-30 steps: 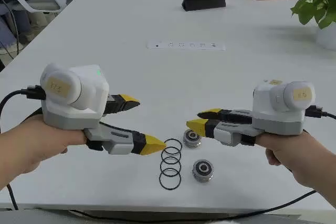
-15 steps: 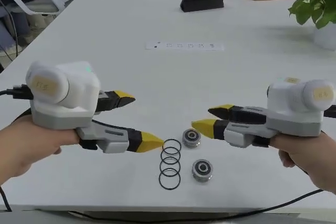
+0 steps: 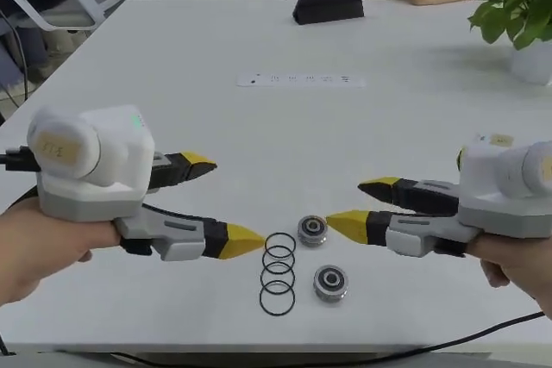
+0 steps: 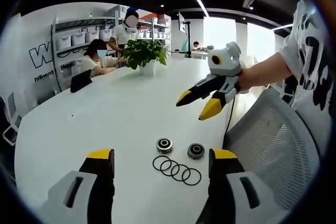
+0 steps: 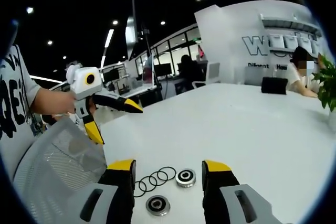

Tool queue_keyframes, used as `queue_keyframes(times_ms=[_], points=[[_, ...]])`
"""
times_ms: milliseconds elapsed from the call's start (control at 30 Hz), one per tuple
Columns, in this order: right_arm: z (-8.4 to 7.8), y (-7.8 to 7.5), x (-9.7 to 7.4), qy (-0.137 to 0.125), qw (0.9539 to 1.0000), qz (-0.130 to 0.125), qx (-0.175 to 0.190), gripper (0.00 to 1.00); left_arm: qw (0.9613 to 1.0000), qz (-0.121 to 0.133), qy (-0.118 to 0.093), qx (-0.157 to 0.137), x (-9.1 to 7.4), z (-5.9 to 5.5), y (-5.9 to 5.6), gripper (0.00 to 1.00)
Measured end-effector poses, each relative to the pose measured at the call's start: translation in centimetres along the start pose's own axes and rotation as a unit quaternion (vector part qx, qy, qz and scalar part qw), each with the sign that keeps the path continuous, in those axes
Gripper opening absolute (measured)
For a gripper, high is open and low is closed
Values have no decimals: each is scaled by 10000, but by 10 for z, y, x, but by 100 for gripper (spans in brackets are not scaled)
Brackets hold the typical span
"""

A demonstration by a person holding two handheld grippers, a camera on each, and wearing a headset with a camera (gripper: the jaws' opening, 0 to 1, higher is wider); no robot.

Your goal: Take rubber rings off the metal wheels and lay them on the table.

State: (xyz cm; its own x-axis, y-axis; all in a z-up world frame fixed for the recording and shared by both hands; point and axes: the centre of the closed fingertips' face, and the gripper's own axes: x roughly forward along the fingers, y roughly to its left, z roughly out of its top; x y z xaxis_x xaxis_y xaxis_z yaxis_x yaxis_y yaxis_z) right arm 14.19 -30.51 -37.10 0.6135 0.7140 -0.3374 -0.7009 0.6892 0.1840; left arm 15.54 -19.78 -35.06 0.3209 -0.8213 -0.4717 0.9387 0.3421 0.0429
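Here, a person's two hand-held grippers, white-bodied with black jaws tipped in yellow, are pointed inward at each other above a broad white table (image 3: pixel 259 127). The left gripper (image 3: pixel 220 202) is held with its jaws spread wide and nothing between them. The right gripper (image 3: pixel 362 204) is likewise parted and empty.

Between and below them, four thin black rubber rings (image 3: pixel 278 273) are laid flat on the table in a short chain, each touching or overlapping the next. Just beside the chain, two small round metal wheels (image 3: pixel 312 228) lie flat, apart from each other. Whether any ring is left on a wheel cannot be told.

The tidy row suggests the rings are placed deliberately, as the task asks. The grippers are probably held high and apart so that the work is left in plain sight.
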Motion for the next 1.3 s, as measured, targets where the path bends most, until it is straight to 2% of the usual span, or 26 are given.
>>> queue_keyframes(times_ms=[133, 467, 1300], points=[[-5, 0, -5, 41, 10000, -16, 1, 52, 10000, 9, 2, 5, -2, -1, -1, 72], [-17, -1, -21, 131, 9999, -105, -24, 54, 9999, 63, 72, -61, -10, -12, -3, 72], [-38, 3, -34, 327, 9993, -133, -158, 61, 9999, 73, 96, -101, -11, -18, -10, 73]])
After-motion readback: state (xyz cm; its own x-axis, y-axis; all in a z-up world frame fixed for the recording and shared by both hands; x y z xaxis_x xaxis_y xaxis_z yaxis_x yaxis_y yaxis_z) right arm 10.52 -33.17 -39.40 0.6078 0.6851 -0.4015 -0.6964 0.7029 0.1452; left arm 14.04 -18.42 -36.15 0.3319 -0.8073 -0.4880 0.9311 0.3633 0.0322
